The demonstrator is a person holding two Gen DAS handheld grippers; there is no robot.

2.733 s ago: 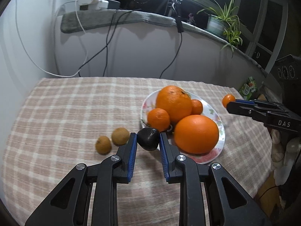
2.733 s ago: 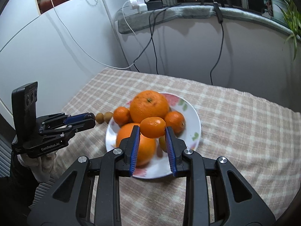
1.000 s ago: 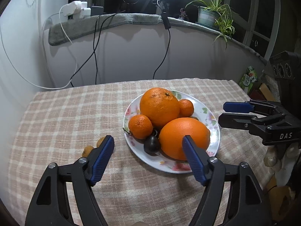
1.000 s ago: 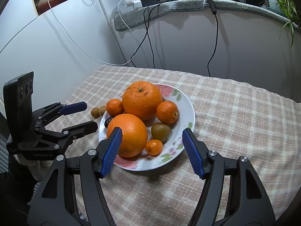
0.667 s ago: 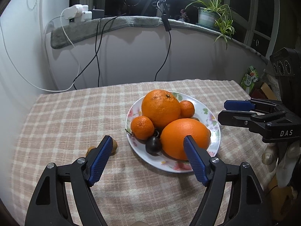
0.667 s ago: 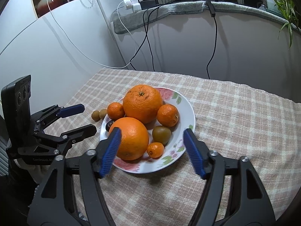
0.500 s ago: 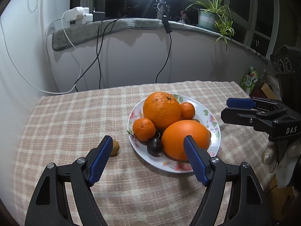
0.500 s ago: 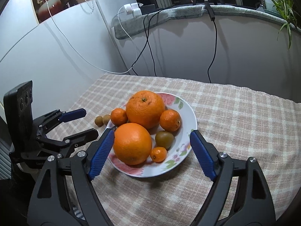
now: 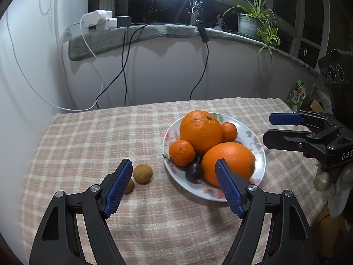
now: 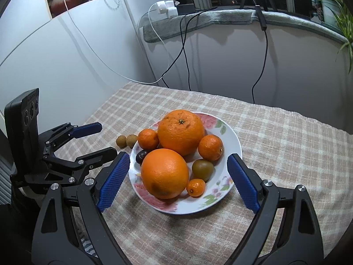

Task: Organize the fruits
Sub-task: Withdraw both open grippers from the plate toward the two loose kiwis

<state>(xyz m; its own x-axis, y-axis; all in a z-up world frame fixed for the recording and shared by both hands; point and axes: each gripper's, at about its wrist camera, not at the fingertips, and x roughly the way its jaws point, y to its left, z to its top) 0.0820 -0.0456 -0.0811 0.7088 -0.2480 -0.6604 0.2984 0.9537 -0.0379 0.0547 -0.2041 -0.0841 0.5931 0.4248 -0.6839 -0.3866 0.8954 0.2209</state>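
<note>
Both tools gape, holding nothing: left gripper [image 9: 173, 184], right gripper [image 10: 177, 180]. Two small brown fruits [image 9: 142, 173] sit touching on the checked cloth [image 9: 88, 137], just beside the plate [image 9: 258, 141]. Best straddle one squarely, then squeeze gently.

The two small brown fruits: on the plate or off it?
Off. Both small brown fruits lie on the checked tablecloth left of the plate rim, near the open left gripper.

Oranges [image 10: 180, 131] 2, mandarins [image 10: 210, 144] 2, longans [image 9: 142, 173] 2.
</note>
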